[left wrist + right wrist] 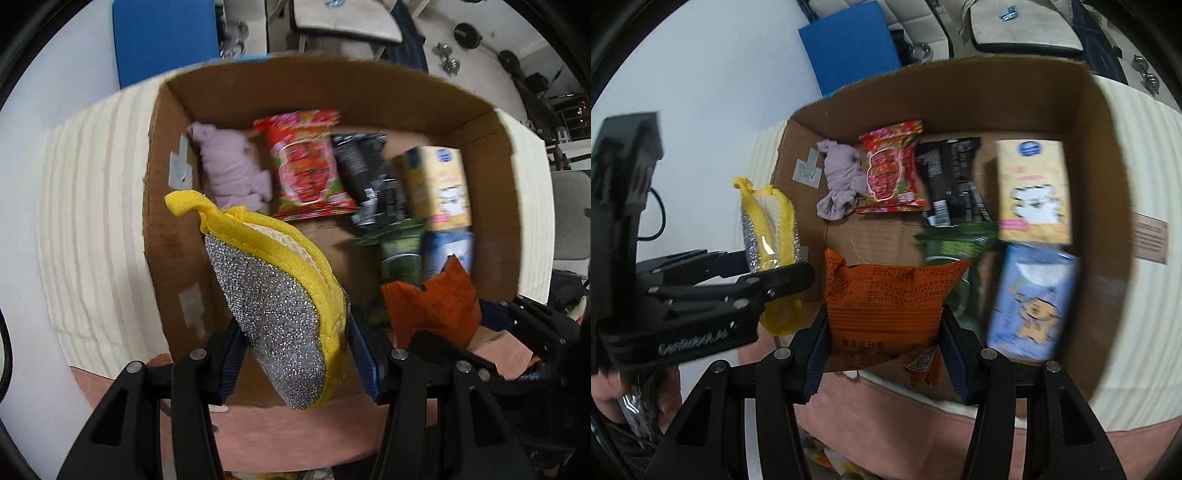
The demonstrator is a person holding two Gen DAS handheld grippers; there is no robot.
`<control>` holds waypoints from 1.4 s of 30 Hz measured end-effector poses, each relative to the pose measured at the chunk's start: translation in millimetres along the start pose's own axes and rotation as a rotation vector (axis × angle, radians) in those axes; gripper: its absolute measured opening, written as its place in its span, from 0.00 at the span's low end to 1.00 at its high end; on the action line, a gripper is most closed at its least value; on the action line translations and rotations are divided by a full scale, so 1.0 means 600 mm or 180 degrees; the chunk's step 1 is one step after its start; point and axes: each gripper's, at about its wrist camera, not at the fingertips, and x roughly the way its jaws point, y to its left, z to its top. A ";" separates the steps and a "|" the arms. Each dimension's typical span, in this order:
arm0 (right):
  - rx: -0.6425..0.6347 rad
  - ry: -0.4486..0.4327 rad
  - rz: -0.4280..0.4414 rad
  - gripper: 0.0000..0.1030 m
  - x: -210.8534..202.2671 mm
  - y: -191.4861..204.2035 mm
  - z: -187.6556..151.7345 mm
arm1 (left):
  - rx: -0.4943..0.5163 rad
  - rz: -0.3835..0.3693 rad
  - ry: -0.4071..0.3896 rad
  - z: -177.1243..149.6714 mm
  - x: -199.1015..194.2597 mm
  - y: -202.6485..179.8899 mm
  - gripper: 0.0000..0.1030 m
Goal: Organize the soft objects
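My left gripper is shut on a yellow-edged silver scouring sponge, held over the near left edge of an open cardboard box. It also shows in the right wrist view. My right gripper is shut on an orange snack packet, held over the box's near edge; the packet shows in the left wrist view. Inside the box lie a lilac cloth, a red snack bag, a black packet, a green packet, a yellow tissue pack and a blue tissue pack.
The box stands on a cream striped cover over a pink surface. A blue panel and a cushioned chair stand behind. A white wall is to the left. Dumbbells lie at the back right.
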 end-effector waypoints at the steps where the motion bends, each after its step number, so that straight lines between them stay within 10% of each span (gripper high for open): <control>1: 0.0003 0.0015 -0.0010 0.56 0.008 0.002 0.005 | 0.0012 -0.0014 0.0065 0.006 0.009 0.008 0.48; 8: -0.0020 0.0151 -0.0209 0.58 0.075 0.021 0.022 | 0.0003 0.0059 0.0337 0.037 0.057 0.042 0.52; 13: 0.0045 0.0178 -0.0385 0.79 0.096 0.015 0.029 | -0.0190 -0.0128 0.0463 0.039 0.080 0.057 0.54; 21: 0.0151 0.0102 -0.0509 0.84 0.068 -0.006 0.032 | -0.0228 -0.0076 0.0360 0.029 0.078 0.061 0.76; 28: 0.0185 0.0005 -0.0799 0.99 0.035 -0.023 0.017 | -0.0267 -0.0007 0.0071 -0.009 0.062 0.037 0.97; 42: 0.0170 -0.0349 -0.1414 1.00 -0.074 -0.061 -0.046 | -0.0627 0.0142 -0.0581 -0.103 0.031 -0.015 0.98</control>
